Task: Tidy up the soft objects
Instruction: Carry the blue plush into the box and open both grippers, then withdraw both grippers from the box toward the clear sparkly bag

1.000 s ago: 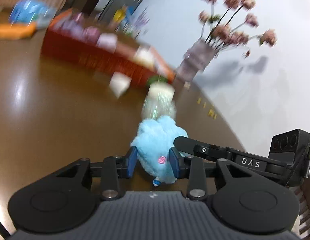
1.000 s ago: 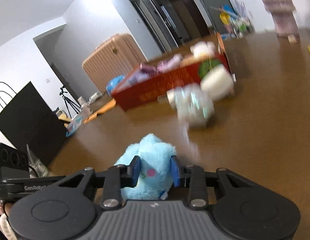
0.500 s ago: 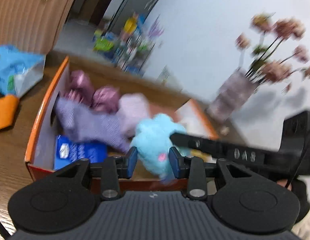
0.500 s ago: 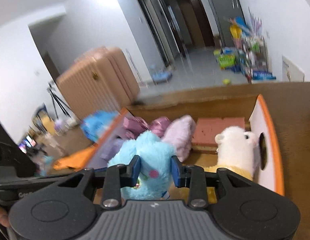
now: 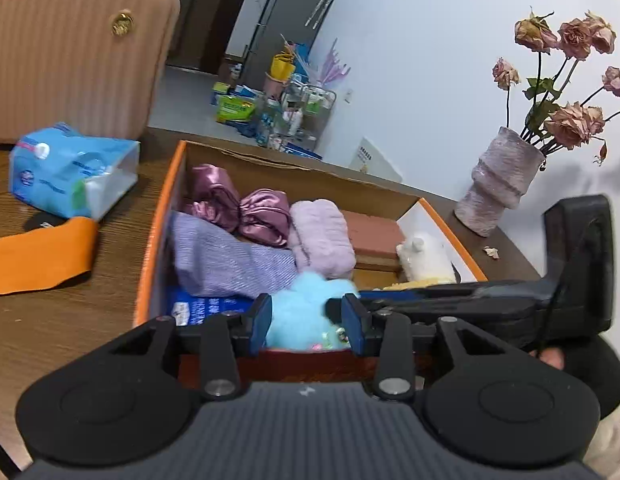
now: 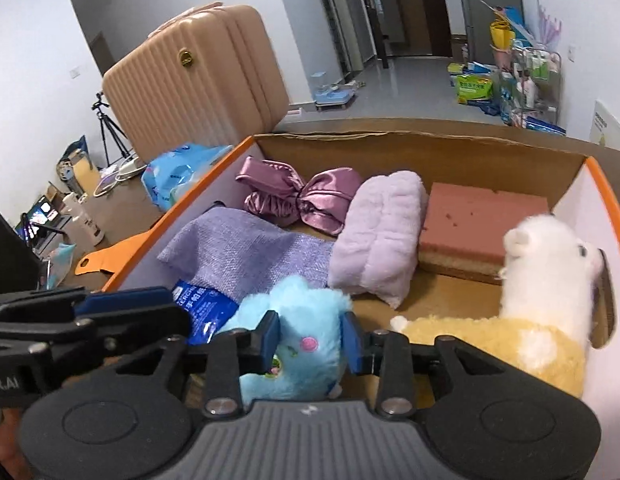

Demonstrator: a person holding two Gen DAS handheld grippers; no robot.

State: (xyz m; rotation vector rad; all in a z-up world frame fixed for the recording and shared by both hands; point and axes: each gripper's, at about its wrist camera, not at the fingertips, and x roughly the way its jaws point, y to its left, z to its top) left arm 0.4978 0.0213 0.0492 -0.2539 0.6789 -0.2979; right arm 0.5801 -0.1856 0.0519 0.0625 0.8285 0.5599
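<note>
Both tools have carried the fluffy blue plush toy (image 6: pixel 299 344) from the worktop over the orange-rimmed cardboard box (image 6: pixel 606 188); left tool (image 5: pixel 307 324) and right tool (image 6: pixel 310 338) both seemingly clamp it, so lowering and releasing come next.

Both wrist cameras look forward along their jaws, close above the box (image 5: pixel 159 236) (image 6: pixel 602 184) — sharing its contents and the suitcase (image 5: pixel 69 52) (image 6: pixel 197 80) beyond.

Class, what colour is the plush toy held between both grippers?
Light blue plush toy, clearest in the right wrist view.
</note>
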